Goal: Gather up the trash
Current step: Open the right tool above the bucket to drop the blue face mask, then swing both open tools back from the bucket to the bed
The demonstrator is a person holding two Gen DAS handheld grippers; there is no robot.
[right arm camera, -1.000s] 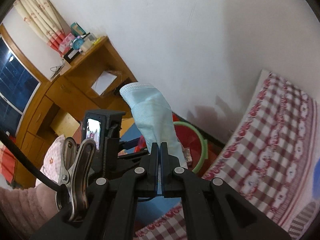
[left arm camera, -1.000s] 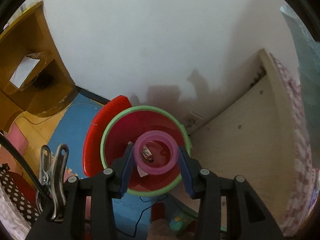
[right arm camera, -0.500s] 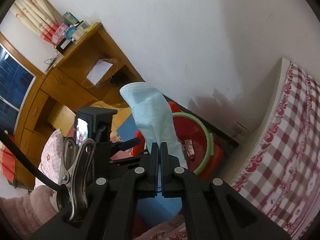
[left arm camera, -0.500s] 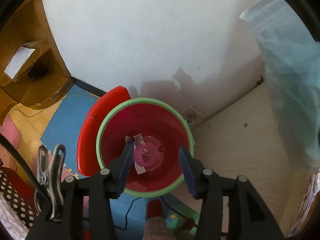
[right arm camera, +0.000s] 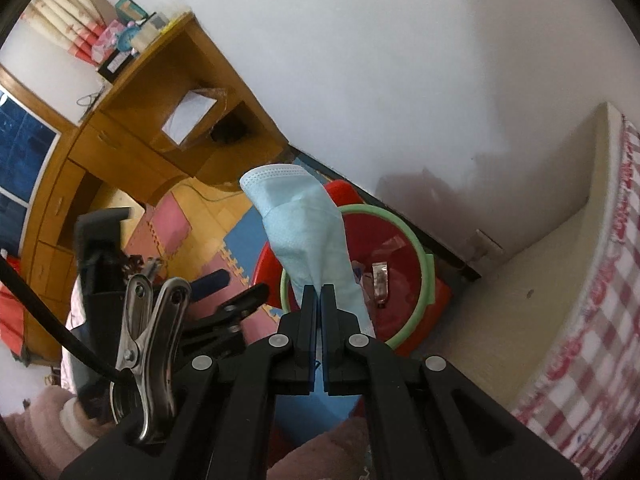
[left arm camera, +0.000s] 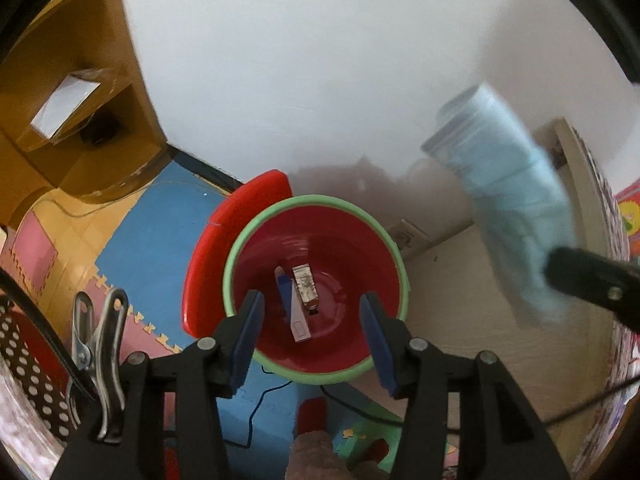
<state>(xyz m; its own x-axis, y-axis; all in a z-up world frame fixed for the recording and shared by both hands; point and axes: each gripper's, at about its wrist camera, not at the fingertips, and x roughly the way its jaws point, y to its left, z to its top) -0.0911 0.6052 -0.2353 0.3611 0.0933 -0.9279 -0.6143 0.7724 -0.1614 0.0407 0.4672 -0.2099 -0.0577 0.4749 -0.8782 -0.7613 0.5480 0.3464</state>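
Observation:
A red bin with a green rim stands on the floor by the wall; it also shows in the right wrist view. Small wrappers lie on its bottom. My left gripper is open and empty right above the bin. My right gripper is shut on a light blue face mask, held up above and beside the bin. The mask and a right finger show blurred at the right of the left wrist view.
A red lid or stool leans behind the bin. A wooden desk stands to the left, a bed with a checked cover to the right. Foam mats and cables cover the floor.
The pink ring held between my left fingers a second ago dropped into the bin and is out of sight. My right gripper carried the mask closer to the bin.

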